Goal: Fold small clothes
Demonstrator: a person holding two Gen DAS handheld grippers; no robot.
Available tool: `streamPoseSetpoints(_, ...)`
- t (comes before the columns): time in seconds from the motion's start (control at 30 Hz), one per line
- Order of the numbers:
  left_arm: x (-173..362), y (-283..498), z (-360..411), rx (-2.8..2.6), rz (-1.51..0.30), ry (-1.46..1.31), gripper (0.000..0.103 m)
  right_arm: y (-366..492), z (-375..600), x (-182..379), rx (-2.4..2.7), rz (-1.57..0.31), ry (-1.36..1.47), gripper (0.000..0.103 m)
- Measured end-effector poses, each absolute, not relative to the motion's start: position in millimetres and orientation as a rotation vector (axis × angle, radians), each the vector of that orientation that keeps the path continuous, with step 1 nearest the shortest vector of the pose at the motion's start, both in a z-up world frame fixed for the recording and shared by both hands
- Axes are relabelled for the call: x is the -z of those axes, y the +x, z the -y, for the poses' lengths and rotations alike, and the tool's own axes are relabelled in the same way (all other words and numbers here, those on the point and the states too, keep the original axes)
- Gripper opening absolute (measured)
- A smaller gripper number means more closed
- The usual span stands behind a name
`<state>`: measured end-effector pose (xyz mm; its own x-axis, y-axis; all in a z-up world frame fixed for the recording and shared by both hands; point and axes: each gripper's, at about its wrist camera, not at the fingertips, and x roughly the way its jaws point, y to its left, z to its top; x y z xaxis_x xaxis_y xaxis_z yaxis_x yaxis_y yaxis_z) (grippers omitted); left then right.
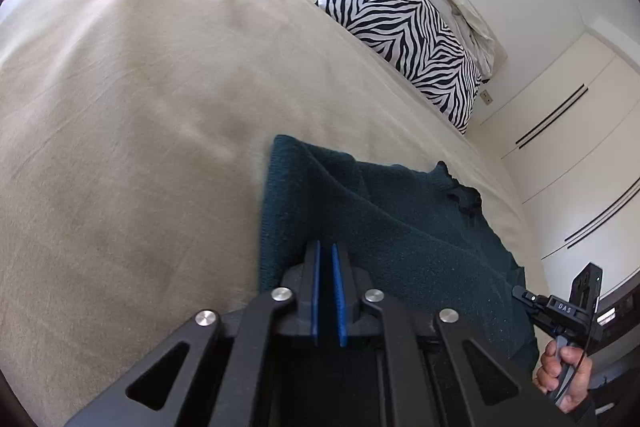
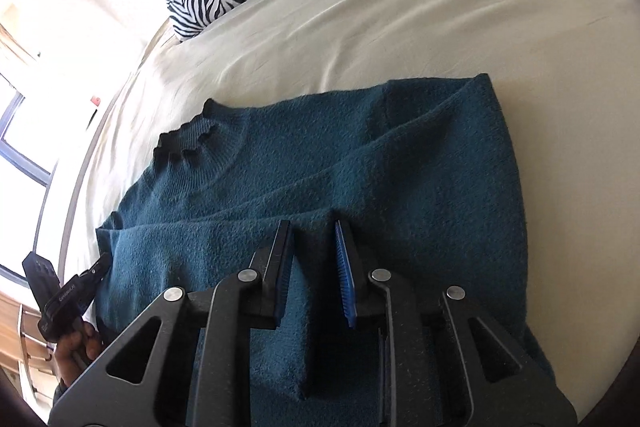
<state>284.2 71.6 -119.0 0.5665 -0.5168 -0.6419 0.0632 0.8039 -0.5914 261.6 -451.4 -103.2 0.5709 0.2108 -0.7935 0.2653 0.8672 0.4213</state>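
Closest to us in the left wrist view, our left gripper (image 1: 327, 247) has its blue pads drawn together to a thin slit at the near left edge of the teal sweater (image 1: 400, 227). We cannot tell whether any knit is caught between them. Our right gripper (image 2: 312, 227) stands partly open over the sweater's lower body. The fabric runs under and between its fingers, but we do not see the pads pressing on it. Our right hand (image 1: 560, 375) wraps that gripper's handle. The sweater lies spread on the beige bed cover (image 1: 140, 107), one sleeve folded across its front and the dark ruffled collar pointing away from us. Farther up the bed rests a zebra-striped pillow (image 1: 400, 27), with white wardrobe doors (image 1: 560, 131) beyond.
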Motion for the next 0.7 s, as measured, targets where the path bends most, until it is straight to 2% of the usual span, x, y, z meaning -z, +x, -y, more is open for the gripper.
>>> streamPoseSetpoints(0.13,106.7,283.4,-76.1,0.325,-0.934,-0.552,0.006,251.1,459.8,97.8,0.079,-0.962,0.561,0.02)
streamPoseSetpoints(0.17,98.3,281.0,-76.0,0.303,-0.916,-0.536,0.014,245.7,460.8,92.3,0.095,-0.945,0.552,0.02)
streamPoseSetpoints(0.23,78.7,276.1,-75.2,0.282,-0.845,-0.514,0.05,236.4,459.9,79.1,0.075,-0.888,0.553,0.02)
streamPoseSetpoints(0.27,69.5,275.8,-73.5,0.265,-0.813,-0.497,0.055,234.2,458.4,73.0,0.037,-0.863,0.569,0.021)
streamPoseSetpoints(0.33,59.8,282.5,-66.7,0.274,-0.788,-0.472,0.058,235.8,450.7,65.1,-0.067,-0.832,0.607,0.021)
streamPoseSetpoints(0.37,59.8,288.6,-62.0,0.275,-0.795,-0.457,0.058,239.4,443.6,62.5,-0.121,-0.82,0.616,0.025)
streamPoseSetpoints(0.43,71.6,301.8,-50.5,0.265,-0.845,-0.407,0.058,249.4,428.4,63.6,-0.189,-0.828,0.611,0.044)
streamPoseSetpoints(0.47,83.2,306.6,-44.7,0.249,-0.881,-0.367,0.056,255.0,422.3,69.1,-0.208,-0.841,0.613,0.059)
streamPoseSetpoints(0.5,92.1,305.1,-42.1,0.242,-0.887,-0.335,0.053,259.0,418.6,76.7,-0.217,-0.854,0.621,0.06)
streamPoseSetpoints(0.6,90.2,284.1,-37.5,0.241,-0.849,-0.241,0.054,259.6,417.5,108.1,-0.18,-0.933,0.649,0.06)
streamPoseSetpoints(0.7,88.4,256.1,-34.7,0.209,-0.854,-0.123,0.058,233.3,420.5,105.4,-0.188,-0.875,0.607,0.06)
